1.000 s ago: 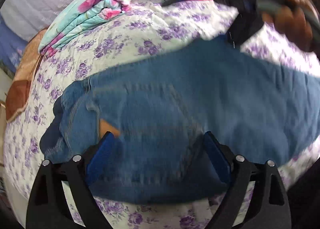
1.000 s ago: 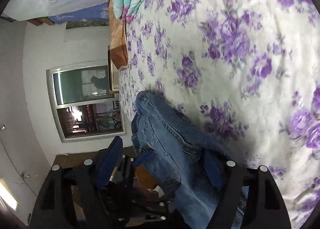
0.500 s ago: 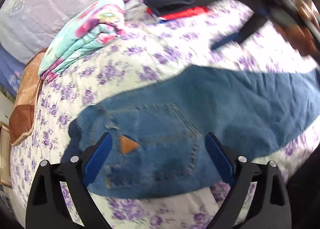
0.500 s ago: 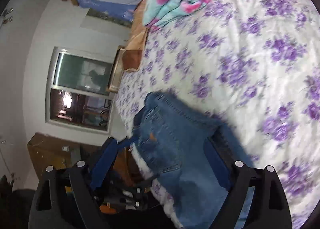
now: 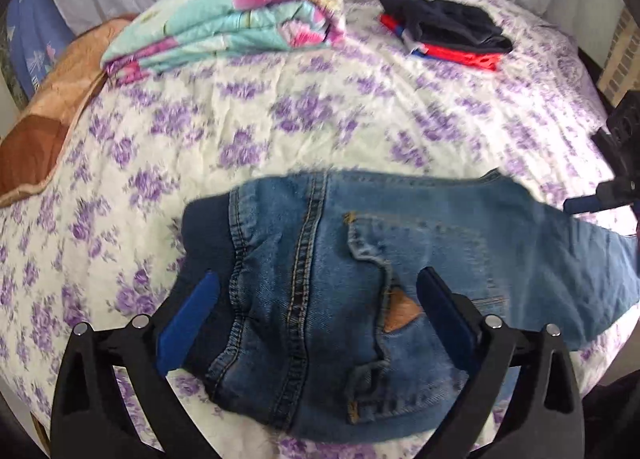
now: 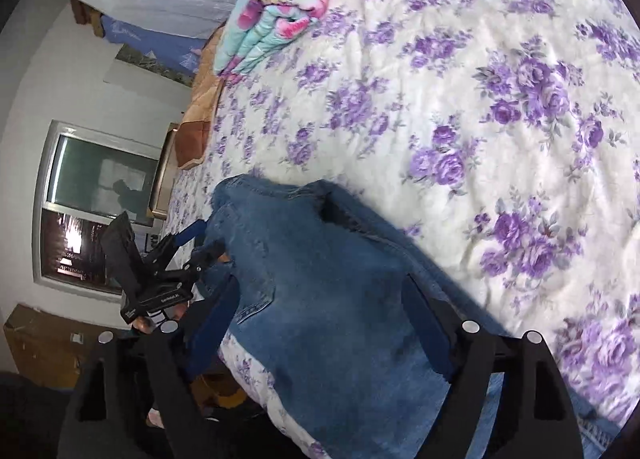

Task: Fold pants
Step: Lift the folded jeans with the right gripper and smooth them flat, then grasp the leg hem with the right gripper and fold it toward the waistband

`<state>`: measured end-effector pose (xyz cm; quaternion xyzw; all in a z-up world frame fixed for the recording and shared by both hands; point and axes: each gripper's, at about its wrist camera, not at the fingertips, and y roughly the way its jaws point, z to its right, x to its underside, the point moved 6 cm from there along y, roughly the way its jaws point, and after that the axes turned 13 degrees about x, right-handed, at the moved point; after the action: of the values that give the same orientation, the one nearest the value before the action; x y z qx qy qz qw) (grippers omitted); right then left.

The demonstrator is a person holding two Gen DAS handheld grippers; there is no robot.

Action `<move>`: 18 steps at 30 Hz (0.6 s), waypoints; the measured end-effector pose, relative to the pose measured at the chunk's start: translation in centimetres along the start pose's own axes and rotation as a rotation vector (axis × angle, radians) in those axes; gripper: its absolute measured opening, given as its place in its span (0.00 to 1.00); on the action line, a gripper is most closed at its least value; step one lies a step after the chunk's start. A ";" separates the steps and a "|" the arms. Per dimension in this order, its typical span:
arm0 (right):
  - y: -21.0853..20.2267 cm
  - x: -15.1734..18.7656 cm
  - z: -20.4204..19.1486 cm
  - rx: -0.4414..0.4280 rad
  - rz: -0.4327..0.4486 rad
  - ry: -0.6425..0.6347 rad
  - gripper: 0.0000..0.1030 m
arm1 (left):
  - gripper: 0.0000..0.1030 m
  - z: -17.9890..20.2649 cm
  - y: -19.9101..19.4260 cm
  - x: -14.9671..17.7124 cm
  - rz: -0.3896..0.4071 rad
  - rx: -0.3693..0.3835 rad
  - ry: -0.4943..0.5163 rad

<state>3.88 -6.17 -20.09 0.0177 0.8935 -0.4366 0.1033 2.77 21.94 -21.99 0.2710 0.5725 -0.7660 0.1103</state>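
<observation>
- Denim fills the near part of both views: the jeans (image 5: 360, 279) lie flat near the near edge of the bed, waistband and back pocket under the left wrist camera, the legs running off to the right.
- Left gripper (image 5: 316, 303) hangs over the waistband end, its jaws wide and just having opened further; the blue pads stand clear of the cloth.
- Right gripper (image 6: 324, 323) hangs over the jeans (image 6: 332, 299) further along, jaws wide after closing slightly, pressing on nothing.
- Beyond the jeans stretches the white bedspread (image 5: 320, 107) with purple flowers.
- Farther back lie a folded flowered quilt (image 5: 236, 27) on the left and a stack of dark and red clothes (image 5: 448, 31) on the right.
</observation>
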 end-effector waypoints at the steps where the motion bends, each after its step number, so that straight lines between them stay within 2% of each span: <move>1: -0.4 0.8 -0.3 -0.010 0.003 -0.006 0.82 | 0.94 0.3 -0.8 -0.2 0.018 0.011 0.014; 3: -0.2 2.4 0.1 0.035 0.004 -0.008 0.83 | 0.94 0.7 -1.4 -0.4 0.034 0.015 0.043; 5: 0.0 4.4 2.6 0.152 -0.007 -0.016 0.82 | 0.94 0.2 -0.2 0.0 -0.004 -0.014 0.064; 7: -0.7 5.7 4.4 0.176 0.034 -0.015 0.74 | 0.96 -0.9 1.9 0.9 -0.081 -0.057 0.077; 9: -2.1 6.9 4.6 0.210 0.069 0.014 0.75 | 0.96 -1.3 1.9 0.9 -0.070 -0.024 0.050; 11: -4.8 8.7 5.4 0.237 0.126 0.054 0.77 | 0.96 -1.2 1.0 0.5 -0.051 -0.038 0.058; 15: -10.7 13.9 10.3 0.373 0.265 0.213 0.78 | 0.95 0.0 -0.6 0.4 -0.020 -0.022 0.134; 17: -13.1 16.9 13.3 0.460 0.323 0.327 0.80 | 0.95 -0.2 0.3 1.0 -0.056 -0.075 0.194; 18: -14.1 18.7 15.2 0.548 0.323 0.376 0.84 | 0.96 -0.6 1.4 1.4 -0.093 -0.107 0.217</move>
<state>-13.52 -27.86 -21.95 0.2656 0.7326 -0.6267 -0.0036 2.40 22.25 -24.00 0.3189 0.6331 -0.7048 0.0263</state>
